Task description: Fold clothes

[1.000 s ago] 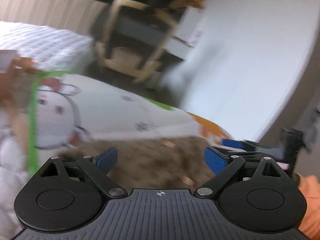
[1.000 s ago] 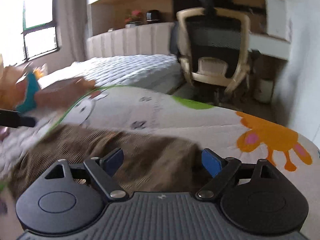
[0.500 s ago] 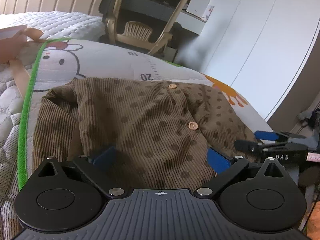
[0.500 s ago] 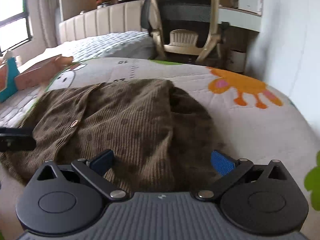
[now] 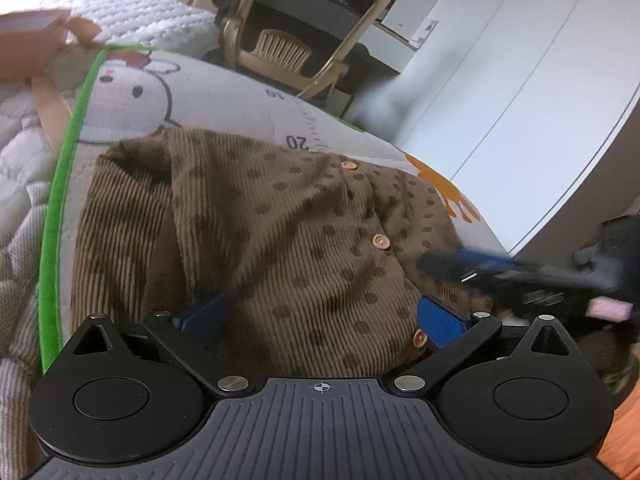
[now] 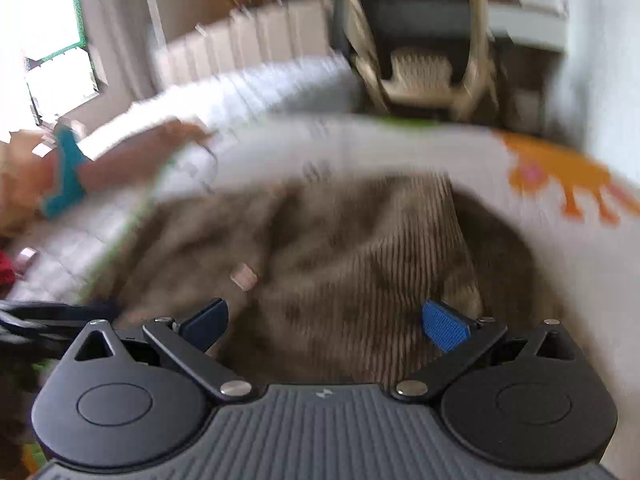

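We see the brown dotted cardigan [image 5: 280, 232] spread button-side up on the cartoon-print mat [image 5: 224, 108], one sleeve already turned in. Our left gripper [image 5: 320, 316] and right gripper [image 6: 324, 320] both hover low over its near hem, jaws apart and empty. We judge a fold is being set up; next, each needs a clean pinch on the hem.
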`<state>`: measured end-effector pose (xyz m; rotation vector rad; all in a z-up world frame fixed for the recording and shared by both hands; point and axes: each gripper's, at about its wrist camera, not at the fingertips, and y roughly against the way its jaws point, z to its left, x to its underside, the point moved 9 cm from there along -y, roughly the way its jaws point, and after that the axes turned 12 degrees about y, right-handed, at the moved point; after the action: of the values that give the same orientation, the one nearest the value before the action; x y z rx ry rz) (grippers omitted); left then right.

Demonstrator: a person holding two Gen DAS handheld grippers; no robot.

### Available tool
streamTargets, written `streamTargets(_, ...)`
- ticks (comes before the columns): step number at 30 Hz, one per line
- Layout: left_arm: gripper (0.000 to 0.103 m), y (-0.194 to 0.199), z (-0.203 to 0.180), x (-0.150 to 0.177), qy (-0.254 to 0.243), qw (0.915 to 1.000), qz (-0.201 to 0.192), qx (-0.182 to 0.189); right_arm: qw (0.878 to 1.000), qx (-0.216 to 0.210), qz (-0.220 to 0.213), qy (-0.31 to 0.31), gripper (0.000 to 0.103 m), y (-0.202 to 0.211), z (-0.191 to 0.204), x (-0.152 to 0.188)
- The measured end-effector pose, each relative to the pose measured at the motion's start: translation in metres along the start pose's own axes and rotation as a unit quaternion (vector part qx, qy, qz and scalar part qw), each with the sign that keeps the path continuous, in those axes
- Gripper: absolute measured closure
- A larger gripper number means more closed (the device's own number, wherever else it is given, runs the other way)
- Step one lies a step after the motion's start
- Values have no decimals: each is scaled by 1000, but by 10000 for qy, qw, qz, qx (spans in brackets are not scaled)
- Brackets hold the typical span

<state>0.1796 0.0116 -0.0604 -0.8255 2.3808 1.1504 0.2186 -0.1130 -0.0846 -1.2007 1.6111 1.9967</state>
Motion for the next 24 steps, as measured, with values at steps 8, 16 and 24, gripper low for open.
streamTargets(8,0,-5,1,3,62,9999,105,77,9997,223,18,-55,0,-9,4,7)
streamTargets(16,0,-4,0,6,-34,9998,83,203,9981,412,16,456,0,3,5,14)
streamTargets(24,0,-4,-1,8,-127,9997,62,180,9899,817,32,1156,0,23,3,20)
